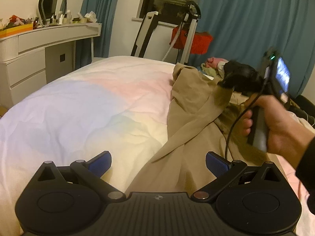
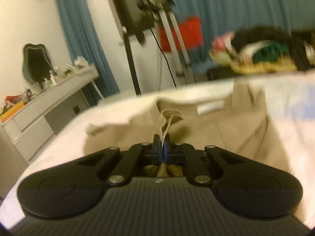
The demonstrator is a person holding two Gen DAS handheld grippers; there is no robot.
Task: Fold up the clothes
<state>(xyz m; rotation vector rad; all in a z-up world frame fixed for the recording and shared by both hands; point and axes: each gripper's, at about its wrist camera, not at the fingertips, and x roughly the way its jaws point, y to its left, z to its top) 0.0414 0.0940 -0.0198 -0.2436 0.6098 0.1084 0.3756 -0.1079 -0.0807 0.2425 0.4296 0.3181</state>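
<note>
Pastel bed [image 1: 78,102], one beige garment [image 1: 193,102], left gripper [image 1: 158,162] jaws wide, empty, right gripper [image 2: 162,149] pinching garment

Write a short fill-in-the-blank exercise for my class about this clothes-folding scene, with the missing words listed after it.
1. The beige garment lies on the ____.
2. The left tongs are ____, gripping nothing.
3. The right tongs are shut on a fold of the ____ garment.
4. The curtains behind the bed are ____.

Missing words: bed; open; beige; blue
</note>
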